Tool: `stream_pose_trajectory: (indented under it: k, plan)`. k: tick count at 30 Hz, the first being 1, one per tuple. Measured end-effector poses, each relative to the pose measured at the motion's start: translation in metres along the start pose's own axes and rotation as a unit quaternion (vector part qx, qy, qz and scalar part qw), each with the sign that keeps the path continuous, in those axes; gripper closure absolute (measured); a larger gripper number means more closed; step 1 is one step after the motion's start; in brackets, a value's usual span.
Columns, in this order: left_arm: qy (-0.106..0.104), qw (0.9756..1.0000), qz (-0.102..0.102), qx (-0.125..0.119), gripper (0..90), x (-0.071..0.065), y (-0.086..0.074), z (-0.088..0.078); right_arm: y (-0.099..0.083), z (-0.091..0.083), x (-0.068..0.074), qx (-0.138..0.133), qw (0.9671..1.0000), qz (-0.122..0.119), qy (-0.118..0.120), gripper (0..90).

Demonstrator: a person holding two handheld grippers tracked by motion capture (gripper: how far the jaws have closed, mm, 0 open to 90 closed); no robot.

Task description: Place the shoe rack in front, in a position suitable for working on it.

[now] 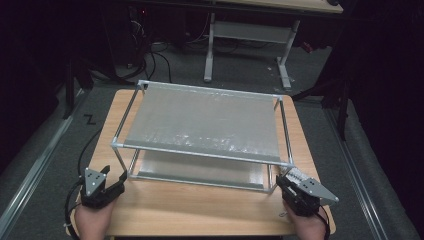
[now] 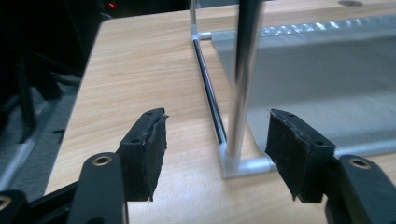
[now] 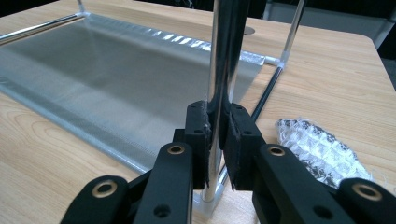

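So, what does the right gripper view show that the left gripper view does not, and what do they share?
Right gripper view: the right gripper shut on a rack post, with a bubble wrap piece on the table beside it.

Left gripper view: the left gripper open, another post standing between its jaws untouched.

Shared: the wooden table and the rack's grey lower shelf.

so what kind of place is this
Probably a lab or workshop: a wooden table holds a two-tier metal rack, cables trail over the dark floor, and another desk frame stands behind.
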State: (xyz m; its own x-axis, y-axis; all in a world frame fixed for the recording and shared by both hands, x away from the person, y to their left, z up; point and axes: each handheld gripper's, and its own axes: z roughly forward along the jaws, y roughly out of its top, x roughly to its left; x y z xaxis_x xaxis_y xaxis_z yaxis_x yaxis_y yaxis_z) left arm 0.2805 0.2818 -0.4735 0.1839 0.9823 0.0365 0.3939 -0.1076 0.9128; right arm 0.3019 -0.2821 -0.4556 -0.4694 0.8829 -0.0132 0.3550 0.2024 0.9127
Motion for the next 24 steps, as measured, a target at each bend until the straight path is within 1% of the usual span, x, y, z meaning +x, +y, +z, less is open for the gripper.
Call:
stream_pose_trajectory:
  k: [1,2,3,4,6,7,8,9,10,11,12,13,15,16,17,18,19,20,21,22,23,24]
  plan:
    - [0.000,1.0000,0.007,-0.002,38.5,-0.001,0.005,0.004,0.000,0.000,0.000,0.000,1.0000,0.000,0.000,80.9]
    - [-0.002,0.9999,0.013,-0.008,40.7,-0.004,0.012,0.010,0.000,0.001,0.000,0.000,1.0000,-0.002,-0.001,80.9]
    - [-0.002,0.9999,0.013,-0.008,43.1,-0.004,0.012,0.010,0.000,0.001,0.000,0.000,1.0000,-0.002,-0.001,80.9]
    - [-0.004,0.9998,0.013,-0.010,43.1,-0.006,0.016,0.013,0.000,0.001,-0.001,0.000,1.0000,-0.001,-0.001,80.9]
    - [-0.012,0.9998,0.013,-0.014,51.1,-0.008,0.022,0.016,0.000,0.001,-0.001,0.000,1.0000,-0.001,-0.001,80.9]
    - [-0.017,0.9997,0.008,-0.013,57.9,-0.008,0.024,0.016,0.000,0.001,-0.001,0.000,1.0000,-0.001,0.000,81.0]
    - [-0.008,0.9998,0.009,-0.016,76.5,-0.008,0.024,0.010,0.000,0.002,0.000,-0.001,1.0000,-0.001,-0.001,81.0]
    - [-0.008,0.9998,0.009,-0.016,80.0,-0.008,0.024,0.010,0.000,0.002,0.000,-0.001,1.0000,-0.001,-0.001,81.0]
    - [-0.017,0.9997,0.006,-0.015,80.0,-0.006,0.023,0.007,0.000,0.002,0.000,-0.002,1.0000,-0.001,-0.003,81.0]
    - [-0.022,0.9996,0.005,-0.015,80.4,-0.005,0.020,0.002,0.000,0.003,-0.001,-0.002,1.0000,0.001,0.000,81.0]
    - [-0.017,0.9997,0.011,-0.012,80.4,-0.007,0.012,-0.010,0.001,0.004,0.001,-0.003,1.0000,-0.002,0.001,81.1]
    - [-0.017,0.9997,0.011,-0.012,80.3,-0.007,0.012,-0.010,0.001,0.004,0.001,-0.003,1.0000,-0.002,0.001,81.1]
    - [-0.013,0.9997,0.017,-0.013,80.2,-0.010,0.004,-0.022,0.002,0.007,0.002,-0.001,1.0000,-0.005,-0.001,81.1]
    - [-0.013,0.9996,0.017,-0.018,80.1,-0.011,-0.001,-0.031,0.003,0.009,0.002,-0.002,1.0000,-0.007,0.000,81.1]
    - [-0.013,0.9996,0.017,-0.021,80.1,-0.012,-0.005,-0.037,0.005,0.012,0.003,0.000,1.0000,-0.006,-0.002,81.1]
    - [-0.010,0.9995,0.019,-0.024,80.1,-0.014,-0.010,-0.045,0.008,0.019,0.002,0.001,1.0000,-0.007,-0.002,81.1]
    - [-0.010,0.9995,0.019,-0.024,80.0,-0.014,-0.010,-0.045,0.008,0.019,0.002,0.001,1.0000,-0.007,-0.002,81.1]
    - [-0.007,0.9995,0.018,-0.026,79.9,-0.015,-0.012,-0.050,0.013,0.028,0.002,0.003,1.0000,-0.006,-0.003,81.1]
    - [-0.007,0.9995,0.018,-0.026,80.0,-0.015,-0.012,-0.050,0.013,0.028,0.002,0.003,1.0000,-0.006,-0.003,81.1]
    - [-0.005,0.9994,0.017,-0.031,79.9,-0.016,-0.015,-0.052,0.018,0.036,0.000,0.010,0.9999,-0.007,-0.004,81.1]
    - [-0.005,0.9994,0.017,-0.031,80.0,-0.016,-0.015,-0.052,0.018,0.036,0.000,0.010,0.9999,-0.007,-0.004,81.1]
    - [-0.005,0.9993,0.017,-0.033,80.0,-0.017,-0.016,-0.053,0.025,0.046,-0.002,0.017,0.9998,-0.009,-0.003,81.1]
